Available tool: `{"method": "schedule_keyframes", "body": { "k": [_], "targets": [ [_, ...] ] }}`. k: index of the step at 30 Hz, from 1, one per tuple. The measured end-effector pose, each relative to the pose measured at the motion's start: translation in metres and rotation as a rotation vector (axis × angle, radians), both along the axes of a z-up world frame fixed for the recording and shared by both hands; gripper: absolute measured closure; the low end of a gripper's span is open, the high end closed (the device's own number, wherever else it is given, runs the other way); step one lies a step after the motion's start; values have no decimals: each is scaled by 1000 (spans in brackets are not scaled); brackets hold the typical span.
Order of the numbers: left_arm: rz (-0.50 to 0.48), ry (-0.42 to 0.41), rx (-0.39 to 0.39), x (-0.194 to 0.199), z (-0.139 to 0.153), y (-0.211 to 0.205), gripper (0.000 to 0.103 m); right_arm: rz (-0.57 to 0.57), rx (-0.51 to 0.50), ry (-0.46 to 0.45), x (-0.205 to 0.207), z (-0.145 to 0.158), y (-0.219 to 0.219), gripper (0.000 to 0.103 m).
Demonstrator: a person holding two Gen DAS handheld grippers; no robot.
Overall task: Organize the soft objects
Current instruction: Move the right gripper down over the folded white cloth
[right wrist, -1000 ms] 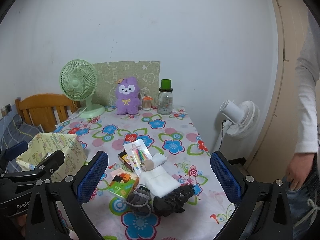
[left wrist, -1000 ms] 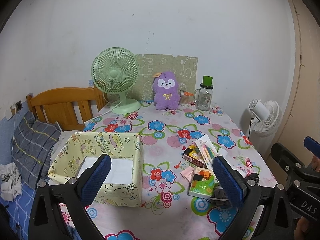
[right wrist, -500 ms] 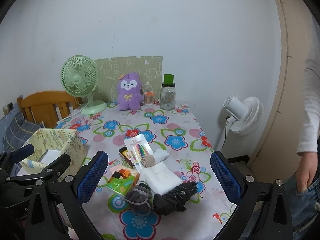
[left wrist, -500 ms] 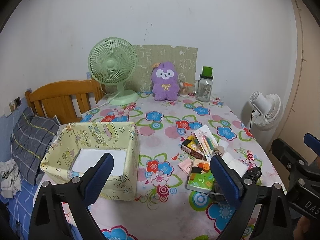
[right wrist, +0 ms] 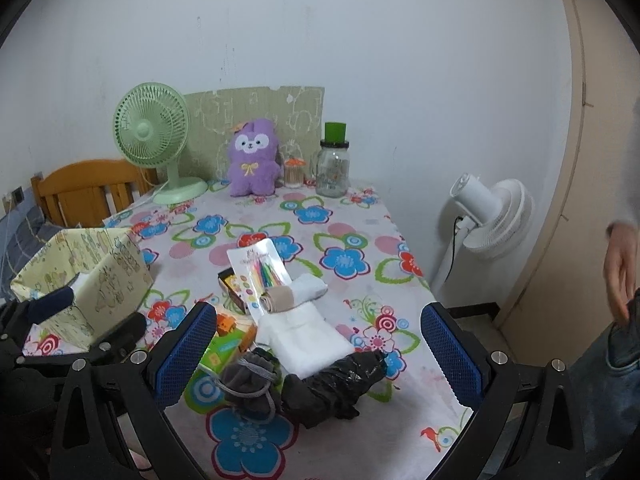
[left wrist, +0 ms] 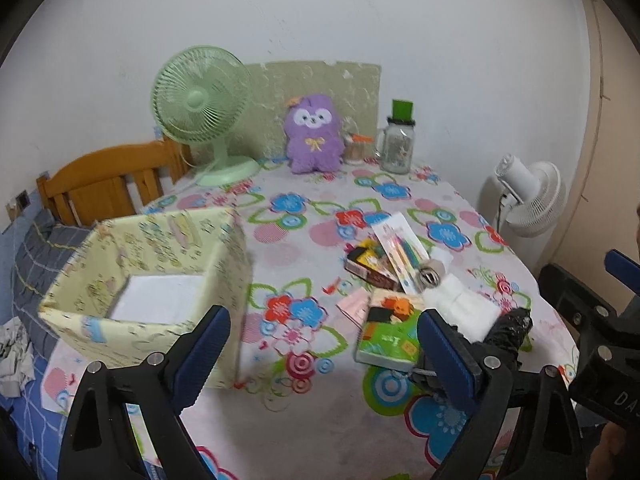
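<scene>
My left gripper [left wrist: 326, 354] is wide but closing, nothing between its blue pads; the yellow printed fabric box [left wrist: 160, 280] sits just ahead on its left. My right gripper [right wrist: 320, 354] gapes wide and empty over the grey drawstring pouch [right wrist: 250, 380], crumpled black bag [right wrist: 340, 380] and folded white cloth [right wrist: 308, 336].

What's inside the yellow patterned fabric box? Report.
Nearly empty: the yellow patterned fabric box shows only a white sheet or liner on its bottom.
</scene>
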State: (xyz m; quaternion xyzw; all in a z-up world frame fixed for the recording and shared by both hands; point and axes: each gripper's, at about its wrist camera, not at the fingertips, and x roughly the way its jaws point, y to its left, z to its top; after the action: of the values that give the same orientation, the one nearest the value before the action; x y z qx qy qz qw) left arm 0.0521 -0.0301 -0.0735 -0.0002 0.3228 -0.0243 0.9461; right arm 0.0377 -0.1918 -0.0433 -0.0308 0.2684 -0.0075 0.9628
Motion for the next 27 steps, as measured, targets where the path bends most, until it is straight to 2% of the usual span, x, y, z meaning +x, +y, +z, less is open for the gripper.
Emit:
{"method": "schedule_keyframes", "body": {
  "k": [6, 21, 27],
  "targets": [
    [-39, 45, 26, 11, -18, -18, 8, 11, -13, 33, 13, -17, -1, 0],
    [-68, 152, 26, 51, -49, -35, 8, 7, 6, 137, 50, -49, -5, 0],
    [-75, 203, 10, 65, -60, -37, 13, 0, 33, 181, 66, -61, -12, 0]
  ]
}}
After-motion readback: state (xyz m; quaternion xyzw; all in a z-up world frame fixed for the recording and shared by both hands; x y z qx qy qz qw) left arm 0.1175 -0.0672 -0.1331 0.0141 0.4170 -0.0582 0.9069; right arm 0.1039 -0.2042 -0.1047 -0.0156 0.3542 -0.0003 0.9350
